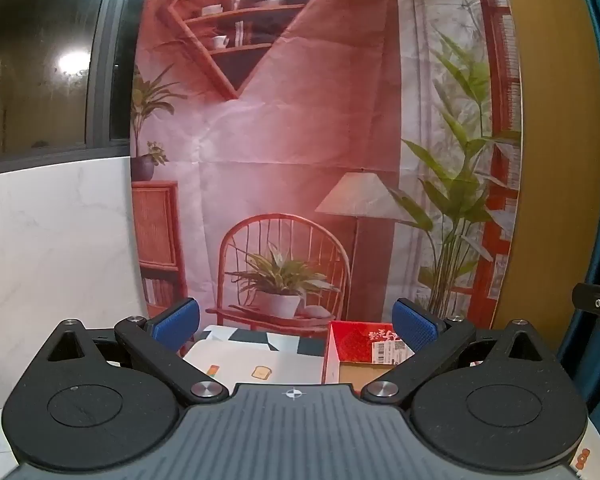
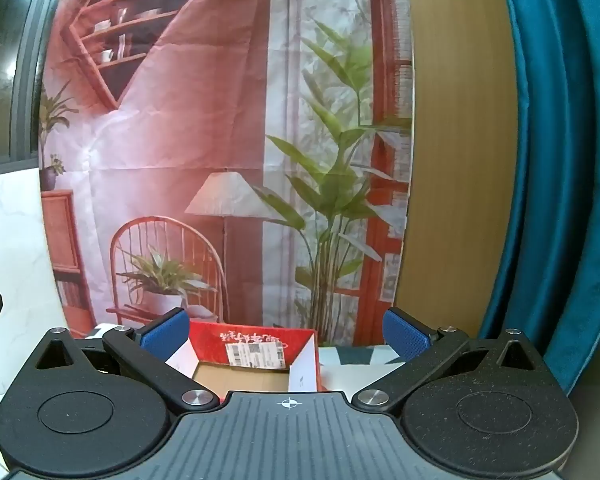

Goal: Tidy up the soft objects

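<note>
A red cardboard box [image 1: 360, 346] with an open top and a shipping label stands on the table; the right wrist view shows the red box [image 2: 256, 354] straight ahead, its brown floor bare where visible. My left gripper [image 1: 296, 326] is open, blue pads spread wide with nothing between them, the box just ahead and to the right. My right gripper [image 2: 286, 334] is also open and holds nothing, with the box just beyond it, between the pads. No soft object shows in either view.
A white mat [image 1: 256, 362] with small food pictures and a black-and-white patterned cloth [image 2: 356, 356] cover the table. A printed room backdrop [image 1: 300, 140] hangs behind it. A wooden panel [image 2: 460, 160] and blue curtain [image 2: 560, 160] stand at the right, a white marble wall [image 1: 52, 240] at the left.
</note>
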A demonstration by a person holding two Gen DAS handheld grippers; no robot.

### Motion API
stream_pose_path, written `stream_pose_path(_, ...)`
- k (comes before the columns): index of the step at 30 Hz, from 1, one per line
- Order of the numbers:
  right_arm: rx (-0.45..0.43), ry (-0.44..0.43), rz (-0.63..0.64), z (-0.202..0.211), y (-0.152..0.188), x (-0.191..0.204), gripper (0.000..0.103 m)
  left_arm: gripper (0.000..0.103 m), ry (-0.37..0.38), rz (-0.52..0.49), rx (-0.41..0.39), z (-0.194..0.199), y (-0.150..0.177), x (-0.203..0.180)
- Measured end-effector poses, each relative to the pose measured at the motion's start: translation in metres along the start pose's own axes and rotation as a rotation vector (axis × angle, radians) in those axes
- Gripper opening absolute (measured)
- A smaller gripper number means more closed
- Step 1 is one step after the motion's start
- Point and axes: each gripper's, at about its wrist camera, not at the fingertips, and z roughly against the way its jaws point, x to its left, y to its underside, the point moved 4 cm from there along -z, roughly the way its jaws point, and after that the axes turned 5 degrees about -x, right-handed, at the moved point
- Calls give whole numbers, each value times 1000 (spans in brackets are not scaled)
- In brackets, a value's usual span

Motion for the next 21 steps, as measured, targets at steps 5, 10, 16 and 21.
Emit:
stream_pose_path(5,6,0,-1,-1,-1,-3,103,103,-21,2,22,-3,-1,0)
stream_pose_path(10,10,-2,6,1,-1,-6,103,103,-23,-6,-1,-4,-2,1)
stream_pose_path(16,4,1,8,7,1,-12,103,103,-19,-10,-32,6,3,-1)
stream_pose_path(21,-5,-1,9,9,-2,-15,103,103,-16,-9,-40,10,4,0)
